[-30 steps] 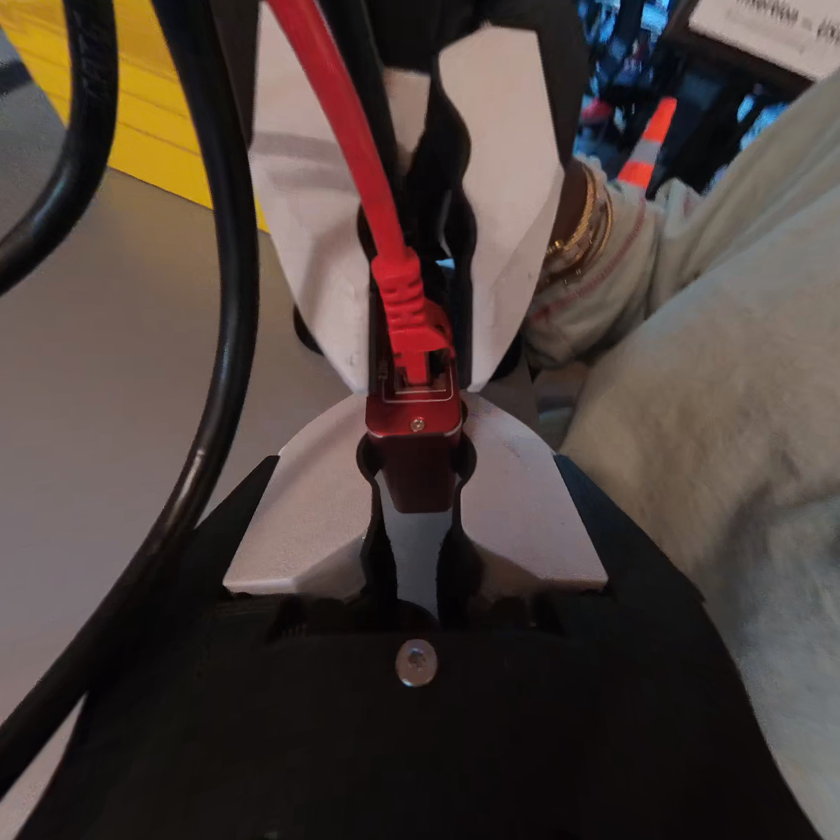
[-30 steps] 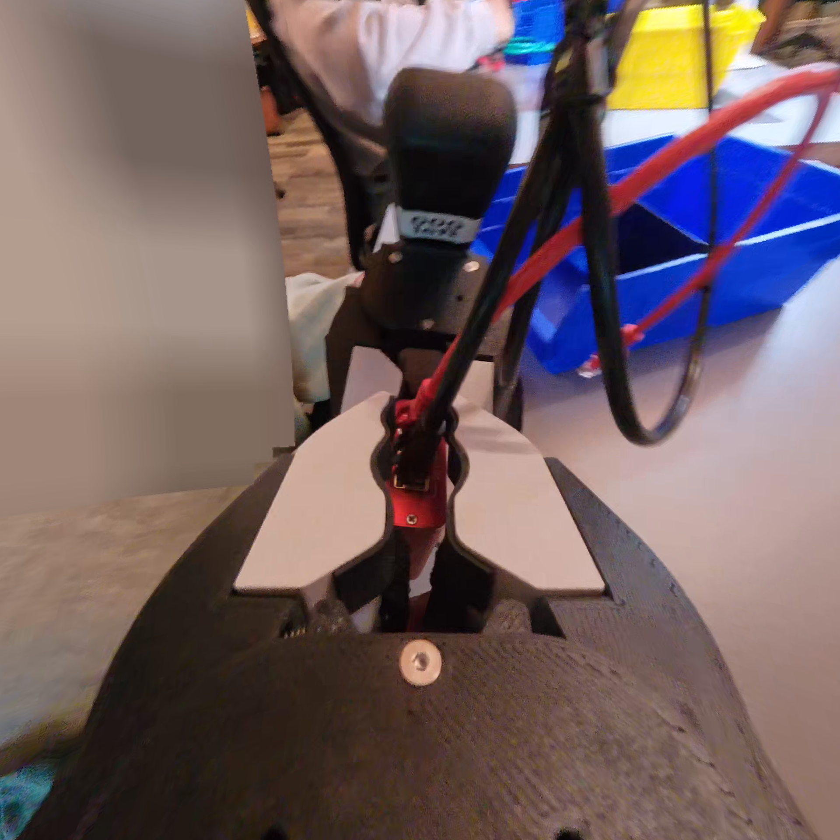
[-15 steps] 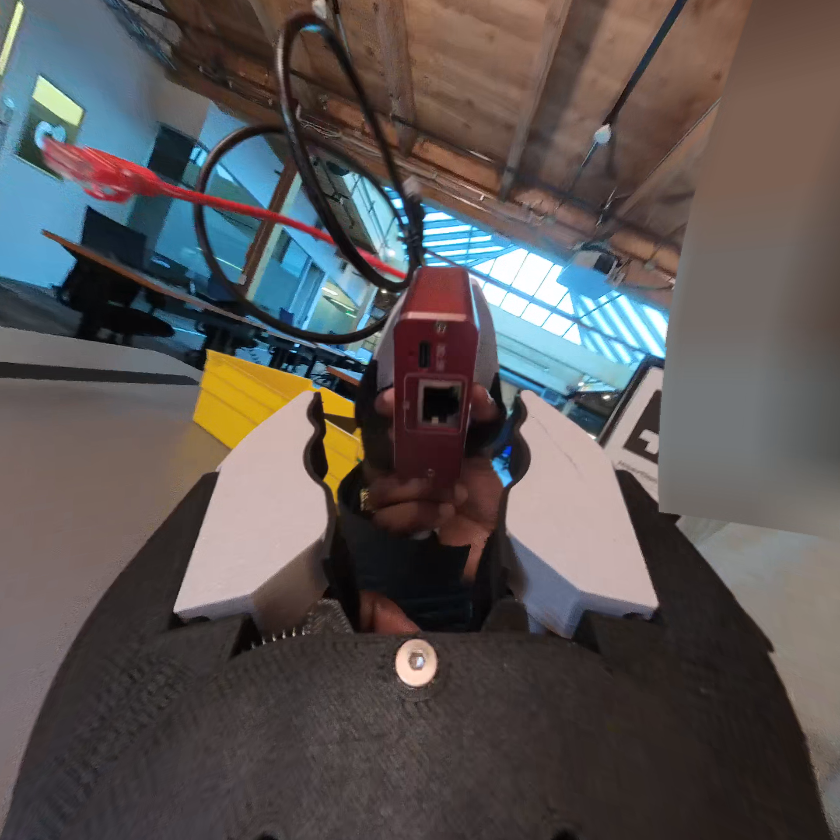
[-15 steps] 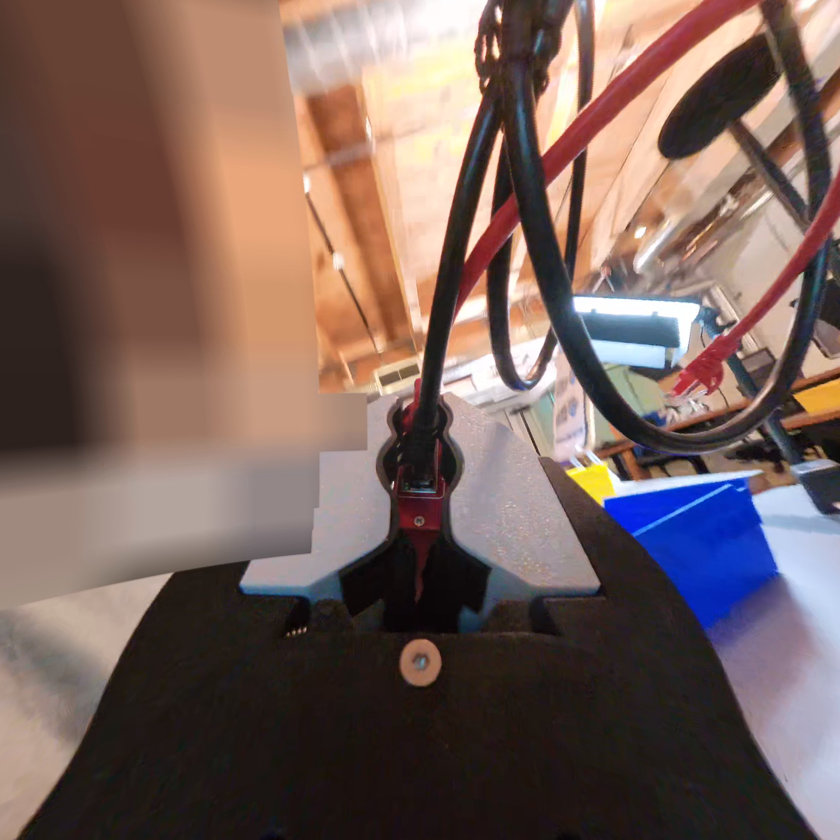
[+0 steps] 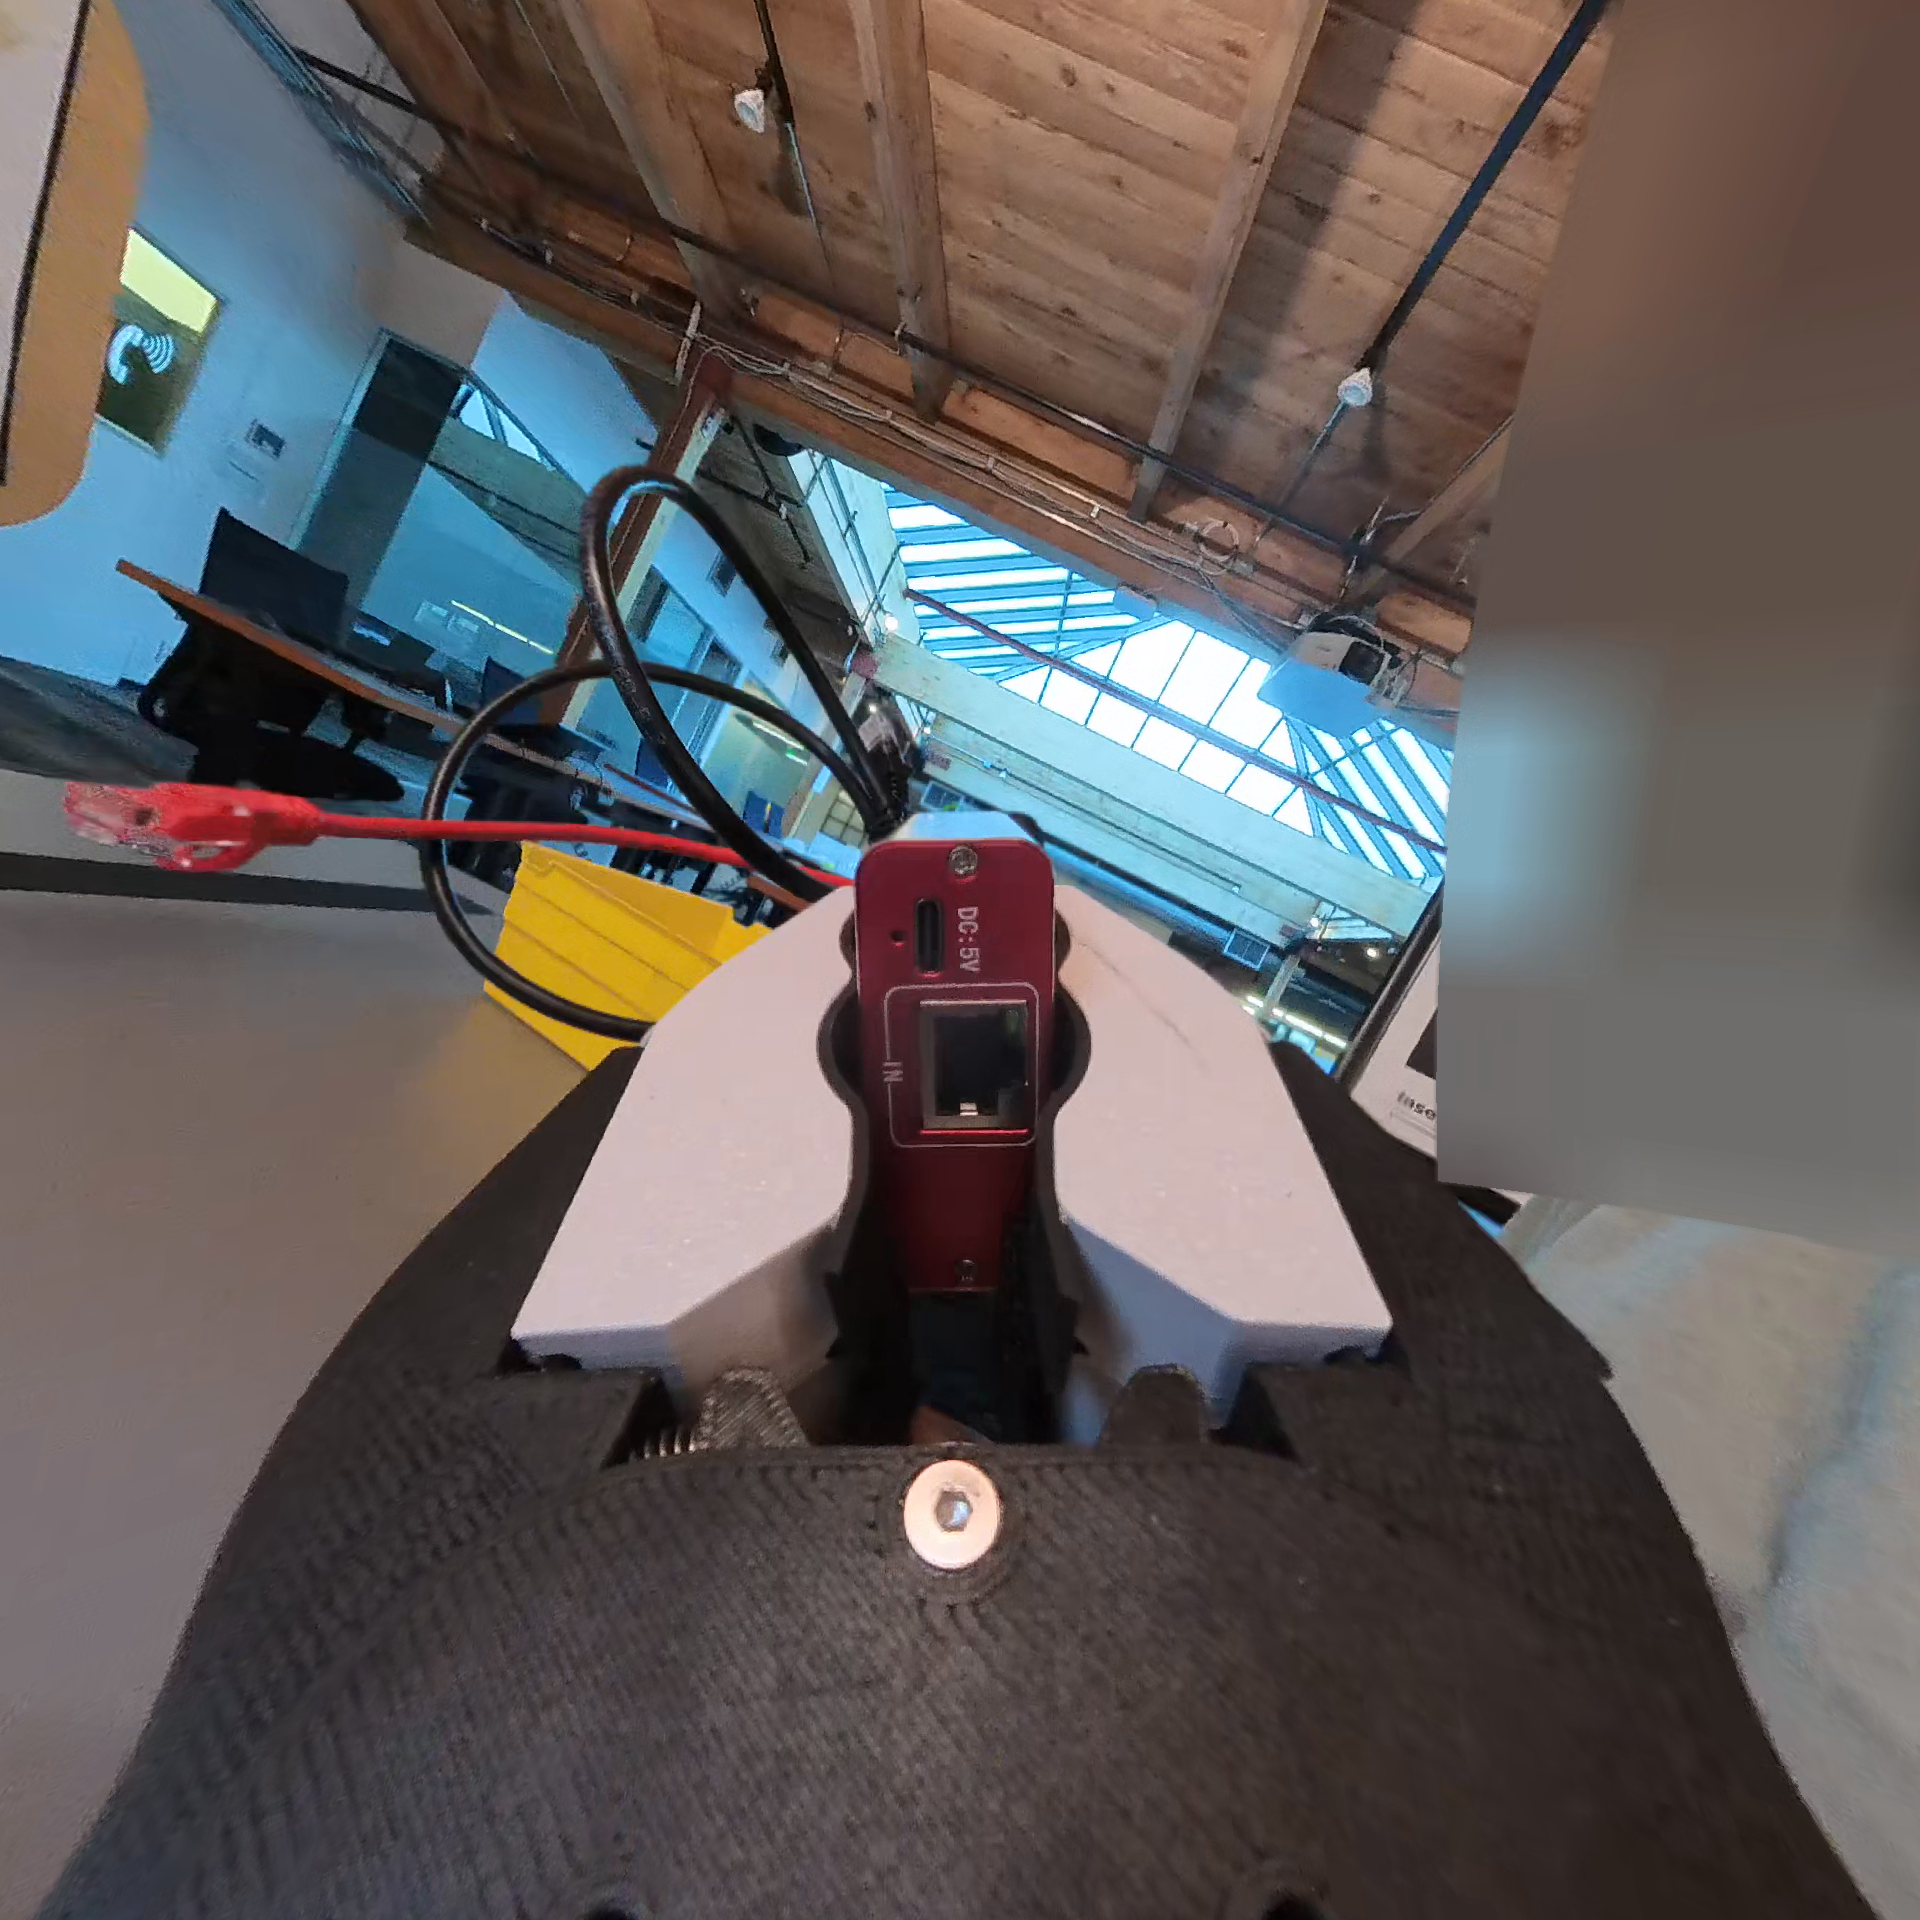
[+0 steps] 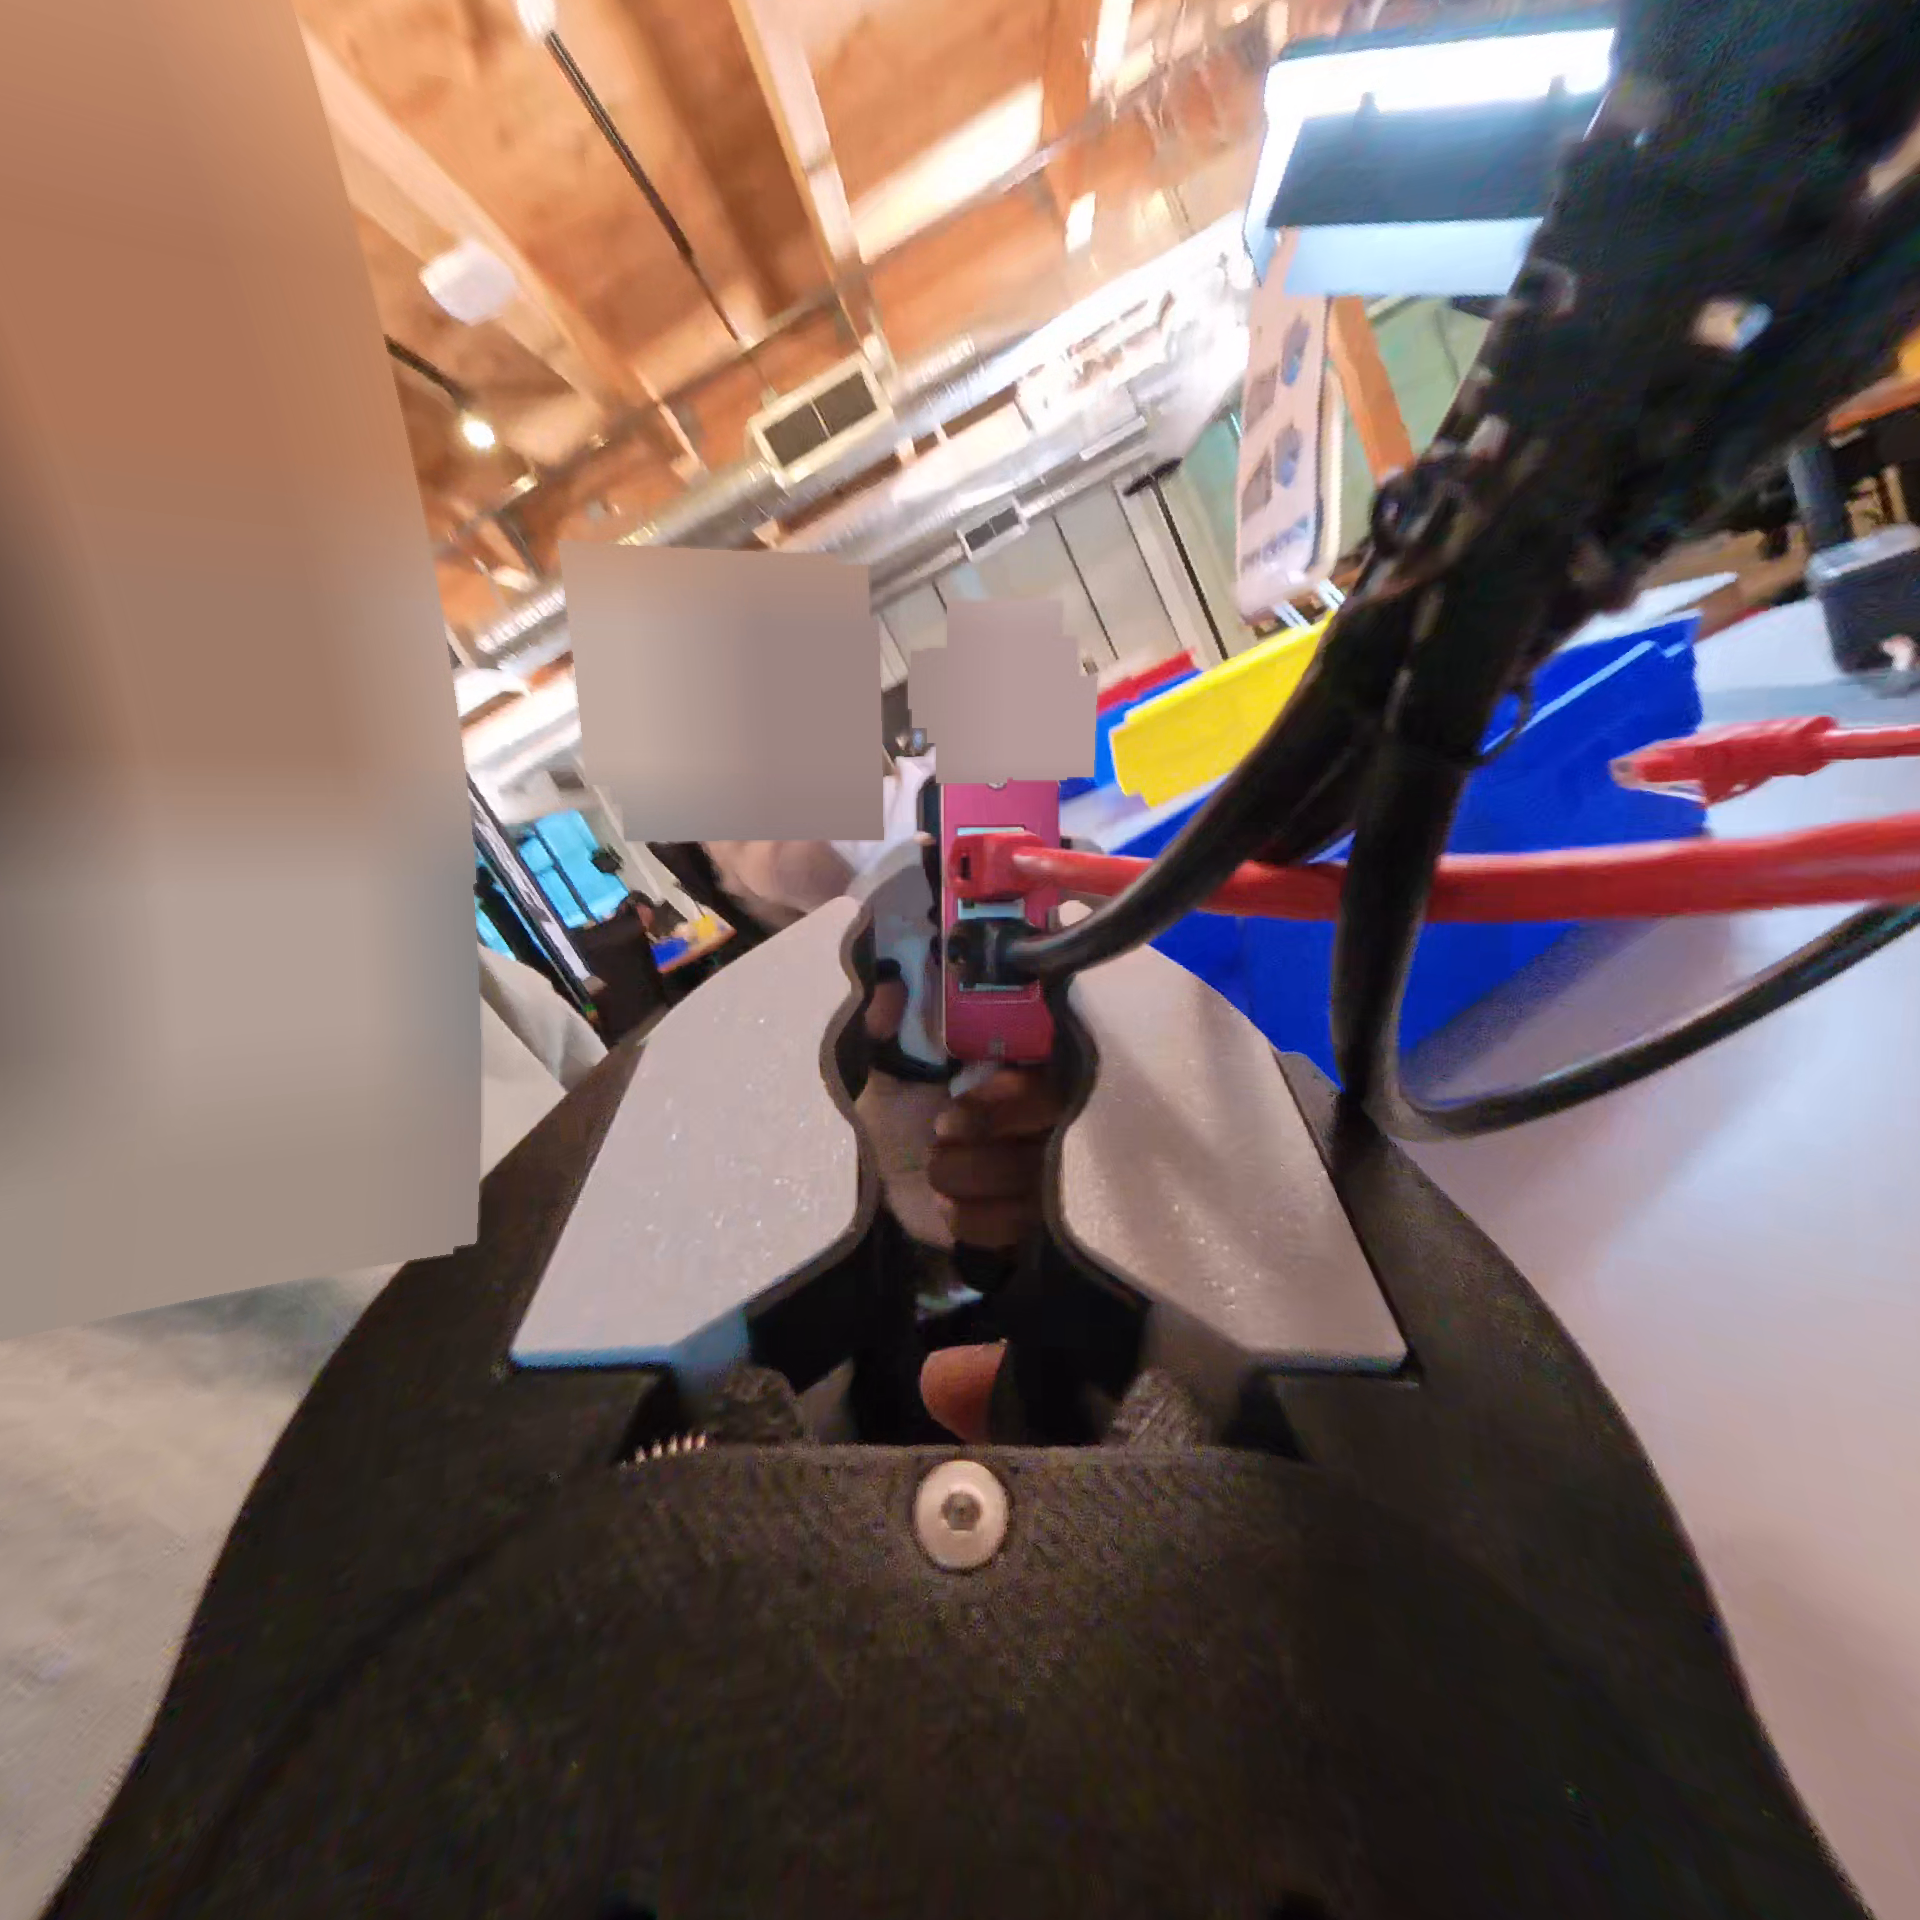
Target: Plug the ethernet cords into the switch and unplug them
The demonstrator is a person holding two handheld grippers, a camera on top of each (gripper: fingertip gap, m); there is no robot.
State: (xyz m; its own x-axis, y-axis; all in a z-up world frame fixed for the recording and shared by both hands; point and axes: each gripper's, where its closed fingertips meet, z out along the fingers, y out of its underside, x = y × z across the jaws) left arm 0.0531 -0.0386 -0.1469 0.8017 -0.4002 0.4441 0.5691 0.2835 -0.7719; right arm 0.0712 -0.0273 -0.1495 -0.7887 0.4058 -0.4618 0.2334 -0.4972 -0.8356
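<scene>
In the left wrist view my left gripper [image 5: 956, 935] is shut on the red switch [image 5: 951, 1174], pads pressed on both its sides. The end facing me has an empty ethernet port [image 5: 975, 1065]. In the right wrist view my right gripper [image 6: 961, 966] is open around the switch's [image 6: 992, 1013] other end, with a gap at its left pad where a left gripper finger [image 6: 914, 987] shows. A red cord [image 6: 1455, 883] and a black cord [image 6: 1143, 935] are plugged into that end. The red cord's free plug [image 6: 1725, 764] hangs to the right and also shows in the left wrist view [image 5: 156, 826].
A blue bin [image 6: 1558, 810] and a yellow bin [image 6: 1216, 717] stand on the grey table [image 6: 1662, 1247] behind the cords. A yellow bin [image 5: 603, 945] sits past the black cord's loops [image 5: 623, 644]. A person's hand [image 6: 977, 1153] is below the switch. Left and right tips are no more than a few centimetres apart.
My left gripper stood wide open half a second ago and has closed on the switch. My right gripper, then shut on the switch's cord end, has opened. Both views tilted up from the table.
</scene>
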